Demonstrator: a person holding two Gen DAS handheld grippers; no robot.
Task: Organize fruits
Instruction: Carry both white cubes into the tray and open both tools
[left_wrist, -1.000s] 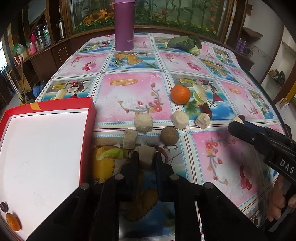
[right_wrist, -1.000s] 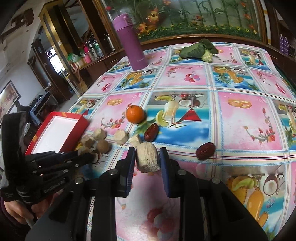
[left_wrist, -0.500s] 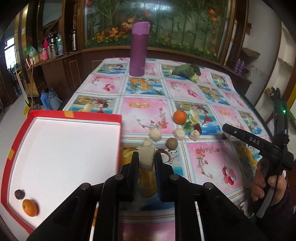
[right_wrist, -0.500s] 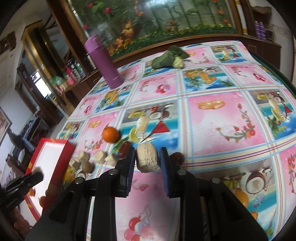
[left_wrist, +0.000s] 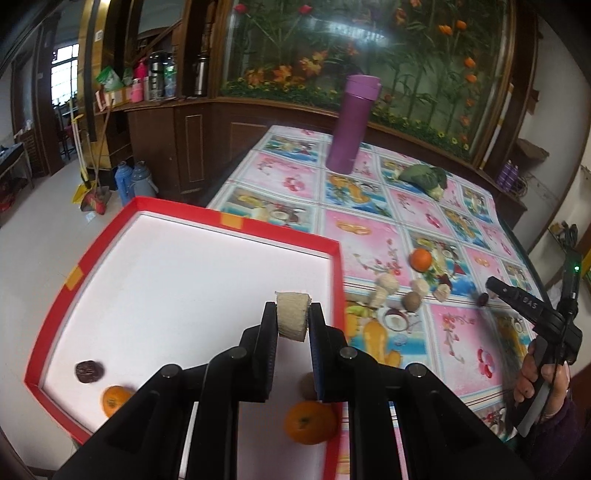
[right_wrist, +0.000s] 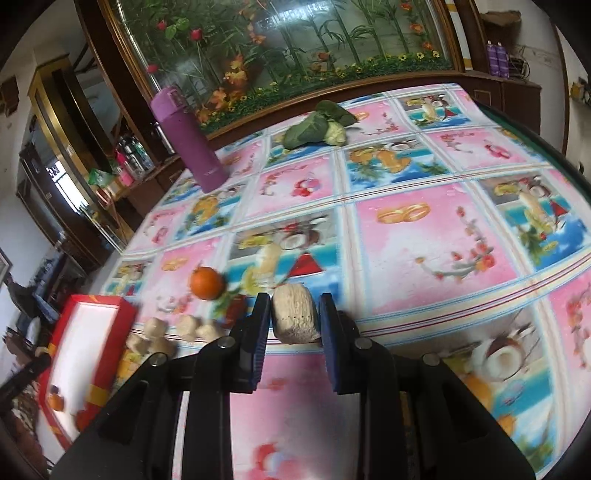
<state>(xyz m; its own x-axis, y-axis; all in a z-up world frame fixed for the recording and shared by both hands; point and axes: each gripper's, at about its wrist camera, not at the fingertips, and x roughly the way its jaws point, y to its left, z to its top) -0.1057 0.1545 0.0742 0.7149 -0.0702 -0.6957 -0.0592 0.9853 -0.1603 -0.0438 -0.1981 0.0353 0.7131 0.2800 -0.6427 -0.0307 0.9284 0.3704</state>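
Note:
My left gripper (left_wrist: 292, 317) is shut on a beige ridged fruit chunk (left_wrist: 292, 314), held above the white floor of the red tray (left_wrist: 236, 223). In the tray lie a dark date (left_wrist: 88, 371), a small orange (left_wrist: 114, 399), a larger orange (left_wrist: 310, 422) and a brown round fruit partly hidden behind a finger. My right gripper (right_wrist: 293, 319) is shut on another beige chunk (right_wrist: 293, 314), raised over the tablecloth. On the table stay an orange (right_wrist: 207, 282), several beige chunks (right_wrist: 188, 326), a brown ball (left_wrist: 411, 301) and dark dates (left_wrist: 481, 299).
A purple flask (left_wrist: 352, 123) and a green leafy vegetable (left_wrist: 424, 177) stand at the far side of the table. The red tray (right_wrist: 92, 306) overhangs the table's left edge. A hand (left_wrist: 532, 373) holds the right gripper's handle at the right. Brooms and thermoses stand on the floor left.
My left gripper lifted its beige chunk off the table and swung left over the red tray. My right gripper rose higher with its chunk still held.

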